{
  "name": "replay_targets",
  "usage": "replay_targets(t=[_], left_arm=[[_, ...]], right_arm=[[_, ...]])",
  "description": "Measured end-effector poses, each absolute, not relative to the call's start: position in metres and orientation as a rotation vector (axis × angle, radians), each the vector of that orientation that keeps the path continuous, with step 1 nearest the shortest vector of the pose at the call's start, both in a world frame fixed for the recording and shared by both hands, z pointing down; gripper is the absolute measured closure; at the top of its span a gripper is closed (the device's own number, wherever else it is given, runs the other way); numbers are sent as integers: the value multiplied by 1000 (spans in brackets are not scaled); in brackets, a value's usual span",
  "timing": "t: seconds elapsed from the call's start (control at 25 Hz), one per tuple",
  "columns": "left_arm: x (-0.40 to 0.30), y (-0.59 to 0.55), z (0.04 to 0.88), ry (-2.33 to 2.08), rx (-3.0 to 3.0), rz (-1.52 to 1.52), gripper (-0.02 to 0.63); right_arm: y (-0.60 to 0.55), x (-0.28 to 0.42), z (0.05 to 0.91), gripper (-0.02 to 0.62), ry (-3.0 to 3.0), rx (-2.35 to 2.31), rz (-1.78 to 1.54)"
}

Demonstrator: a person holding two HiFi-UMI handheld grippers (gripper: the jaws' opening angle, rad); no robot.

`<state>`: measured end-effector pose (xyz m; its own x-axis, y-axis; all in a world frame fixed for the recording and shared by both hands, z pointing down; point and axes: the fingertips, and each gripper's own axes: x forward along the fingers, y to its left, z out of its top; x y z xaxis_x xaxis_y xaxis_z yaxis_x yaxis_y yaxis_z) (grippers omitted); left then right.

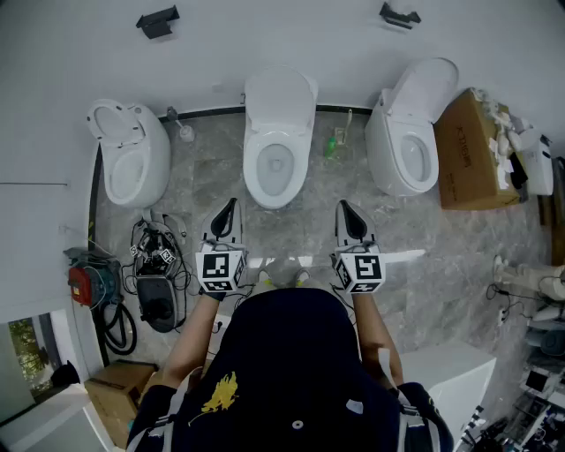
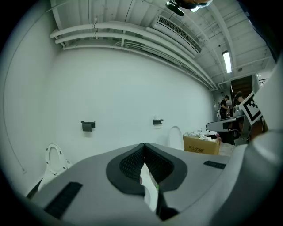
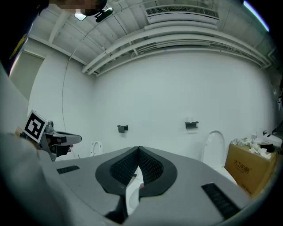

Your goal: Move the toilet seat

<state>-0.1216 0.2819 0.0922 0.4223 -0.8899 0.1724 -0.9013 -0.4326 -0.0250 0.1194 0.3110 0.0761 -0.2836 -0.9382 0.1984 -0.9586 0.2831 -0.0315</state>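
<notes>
Floor, far left: a red machine (image 1: 82, 284) with black hoses; beside it a tangle of cables and a black device (image 1: 159, 305) on grey stone tile.
Left toilet (image 1: 132, 163): seat ring tipped up against the white wall, bowl open. A toilet brush (image 1: 184, 131) stands just beside it on the right.
Left hand-held gripper (image 1: 229, 207): jaws pressed together, ribbed pads meeting at the tips, nothing between them. It points at the middle toilet, slightly below level, and touches nothing.
Middle toilet (image 1: 280, 196): straight ahead of the person, in line between the two grippers.
Toilet seat (image 1: 253, 168): on the middle toilet. It appears to lie down on the bowl rim, with the lid (image 1: 281, 95) raised against the wall behind it; white on white, so not certain. It is apart from both grippers.
Green bottle (image 1: 334, 146): on the floor by the wall, between the middle and right toilets.
Right hand-held gripper (image 1: 345, 208): jaws closed tip to tip, empty. It is level with the left one and aimed the same way.
Right toilet (image 1: 408, 150): lid up, bowl open.
Cardboard box (image 1: 468, 154): just right of the right toilet, with white items piled on top.
Wall: two dark holders (image 1: 159, 20) mounted above, well apart.
</notes>
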Motion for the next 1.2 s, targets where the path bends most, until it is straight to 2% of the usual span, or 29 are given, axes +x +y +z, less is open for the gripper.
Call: replay_targets(t=[0.64, 0.96, 1.2], left_arm=[[-118, 279, 102, -1649, 2586, 272, 588], [-125, 281, 109, -1657, 2614, 415, 588], [-144, 285, 115, -1658, 2586, 389, 588]], right_arm=[[310, 127, 82, 569, -2398, 1832, 264], [310, 111, 84, 569, -2400, 1812, 274], [318, 96, 88, 569, -2373, 1810, 273]])
